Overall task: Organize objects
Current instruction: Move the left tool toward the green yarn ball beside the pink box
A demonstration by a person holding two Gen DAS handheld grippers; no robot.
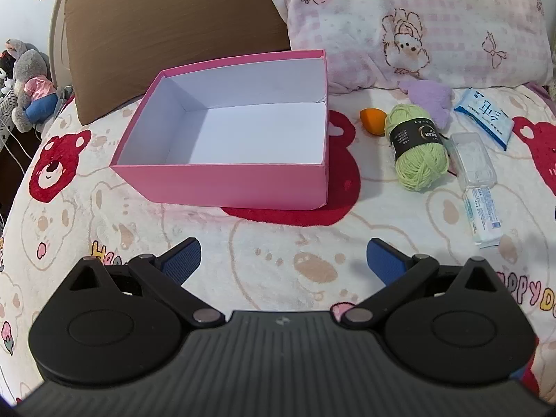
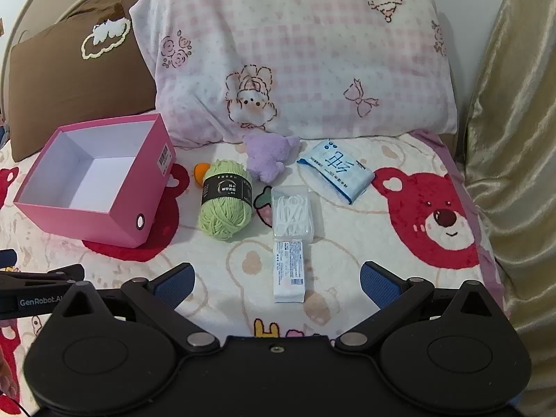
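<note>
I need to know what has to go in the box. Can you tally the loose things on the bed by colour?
Green: 1, yarn ball
Orange: 1, small sponge, half hidden behind the yarn
Purple: 1, plush toy
Blue and white: 1, tissue pack
Clear: 1, floss pick case
White: 1, small packet
Total: 6, all outside the empty pink box

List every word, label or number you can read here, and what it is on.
"GenRobot.AI": left gripper, seen from the right wrist.
"PPYD": blanket, cut off at the frame edge.
Yarn band, tissue pack, small white packet, pink box's barcode sticker: print too small or blurred.
</note>
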